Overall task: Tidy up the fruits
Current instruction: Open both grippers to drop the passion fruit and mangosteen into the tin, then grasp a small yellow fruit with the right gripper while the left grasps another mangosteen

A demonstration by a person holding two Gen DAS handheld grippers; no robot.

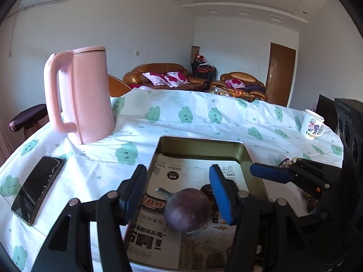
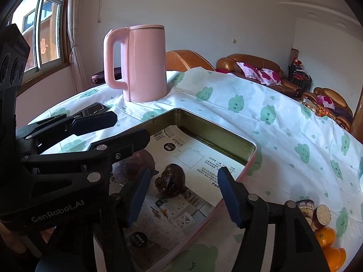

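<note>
In tray (image 1: 246,151), passion fruit (image 1: 187,210) between parted fingers (image 1: 221,191)

Pink kettle (image 1: 87,95) upright at the table's (image 1: 204,122) far left on the cloud-print cloth, black phone (image 1: 37,191) flat near it, white cartoon mug (image 1: 312,124) far right, brown sofas (image 1: 165,77) and door (image 1: 281,73) behind.

Both wrist cameras look down, close over the shared tin tray (image 1: 247,151), facing the sofa (image 1: 158,74).
</note>
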